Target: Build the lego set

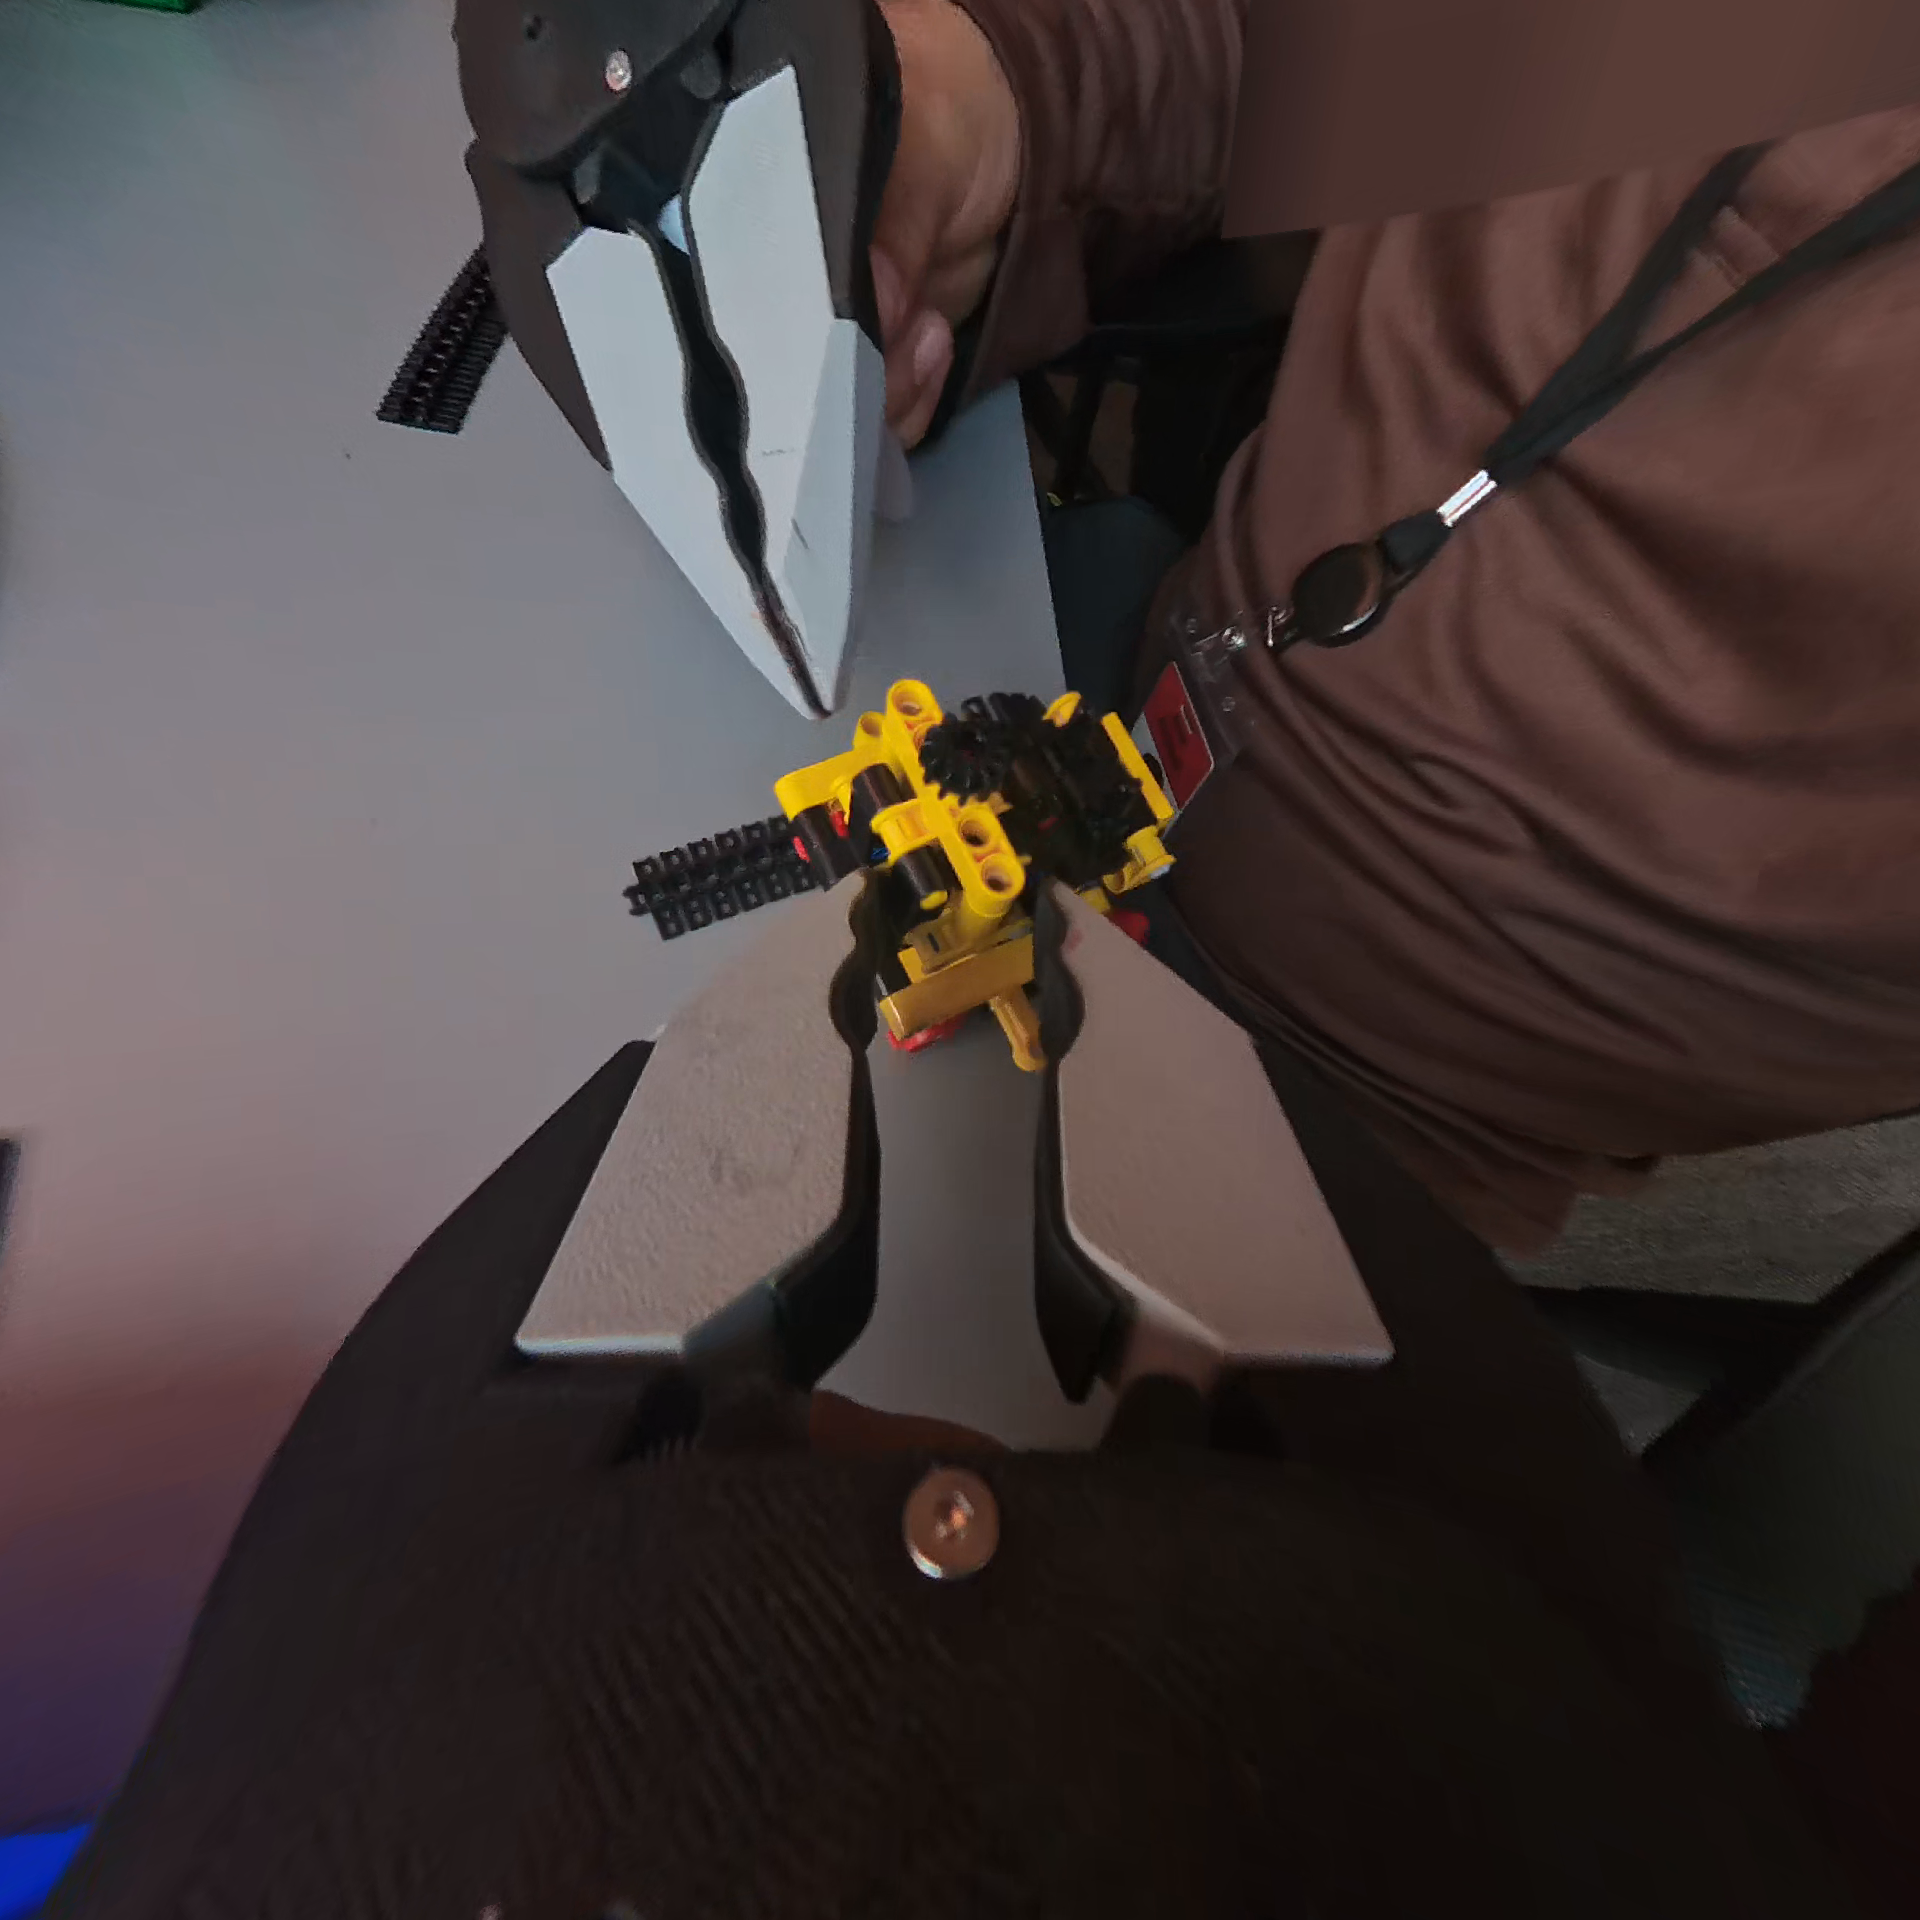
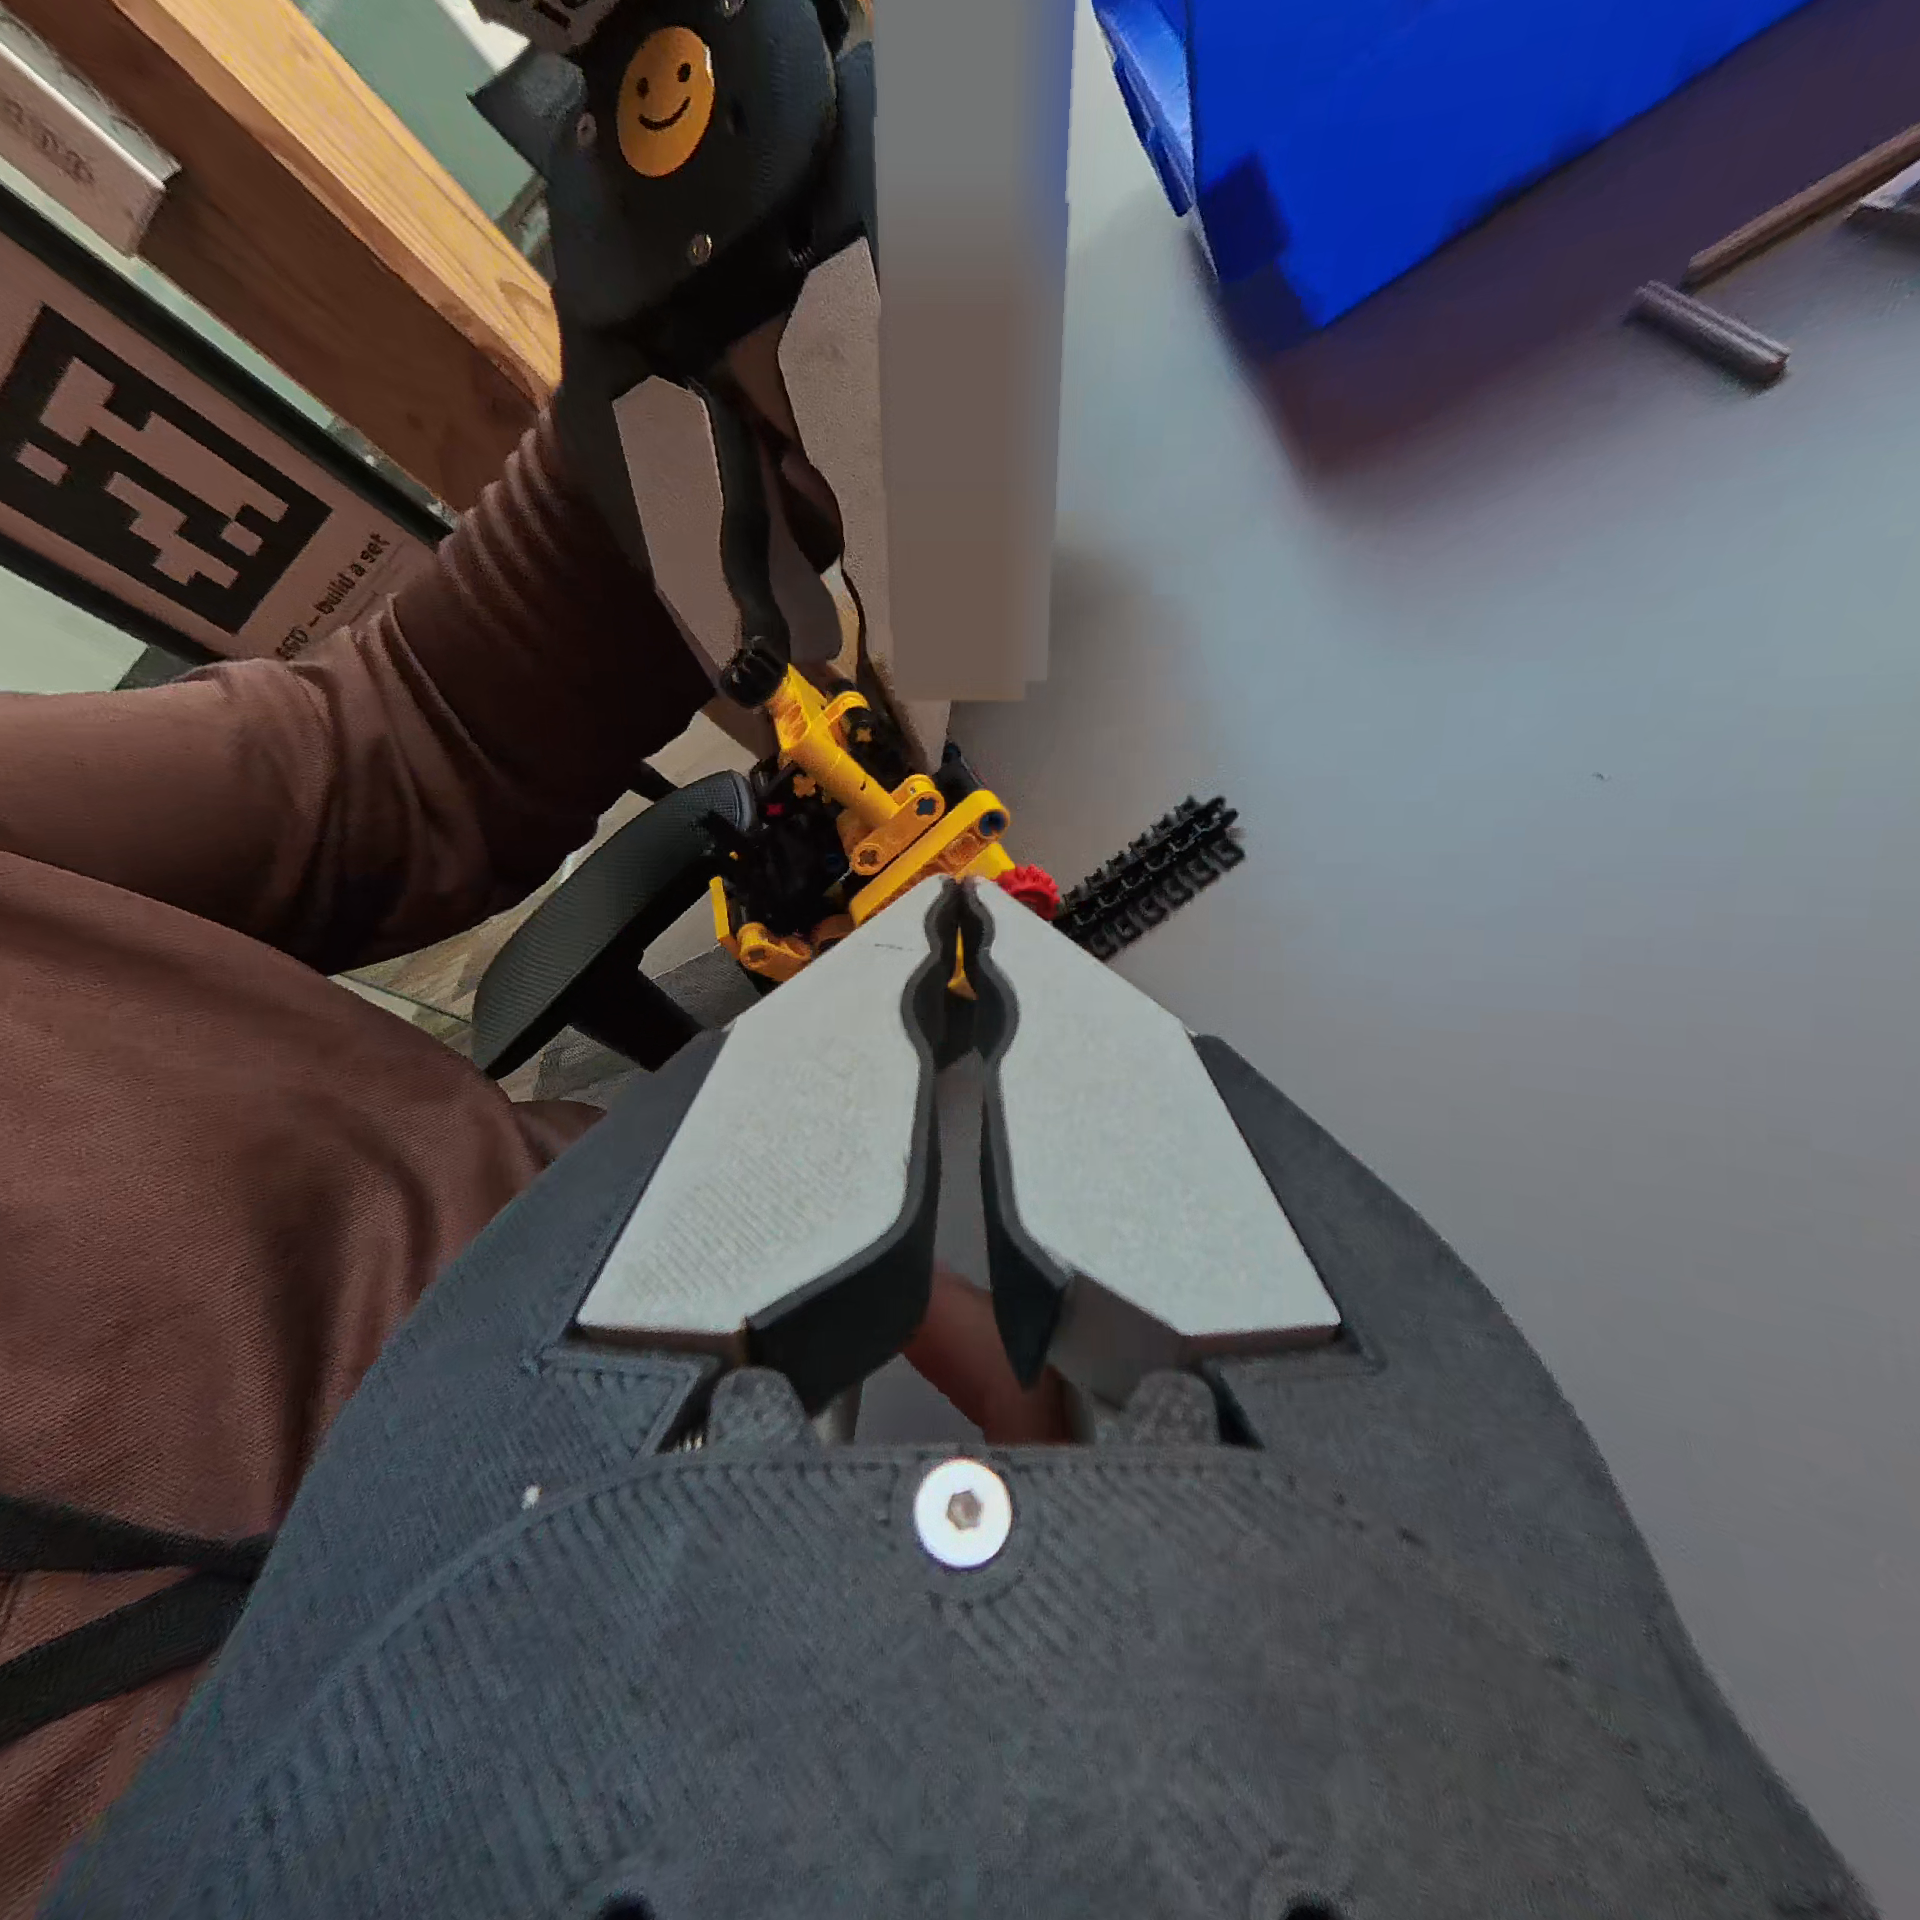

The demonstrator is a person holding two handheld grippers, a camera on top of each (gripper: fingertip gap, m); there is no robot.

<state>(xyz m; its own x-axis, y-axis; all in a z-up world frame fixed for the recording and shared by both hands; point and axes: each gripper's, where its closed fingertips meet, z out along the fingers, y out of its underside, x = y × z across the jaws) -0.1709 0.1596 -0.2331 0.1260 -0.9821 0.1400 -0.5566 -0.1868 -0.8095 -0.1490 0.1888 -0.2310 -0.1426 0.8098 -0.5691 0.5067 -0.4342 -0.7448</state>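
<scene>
A yellow and black lego model [image 1: 966, 821] with black gears is held above the grey table's [image 1: 312, 727] edge. My left gripper [image 1: 956, 914] is shut on its lower yellow part. My right gripper [image 1: 816, 701] comes in from above, jaws closed, with its tip just off the model's upper left yellow beam. In the right wrist view my right gripper [image 2: 961, 888] points at the model [image 2: 862, 831]. A sliver of yellow shows in the gap between its pads; I cannot tell if it is held. The left gripper [image 2: 764, 665] grips the model from the far side.
A black track strip [image 1: 717, 878] lies on the table beside the model, also in the right wrist view [image 2: 1153, 873]. A second strip [image 1: 436, 353] lies farther off. A blue bin [image 2: 1403, 135] and dark sticks [image 2: 1704, 332] sit at the far right. A person in a brown shirt [image 1: 1558, 831] is close by. Tip to tip, the grippers are about 4 cm apart.
</scene>
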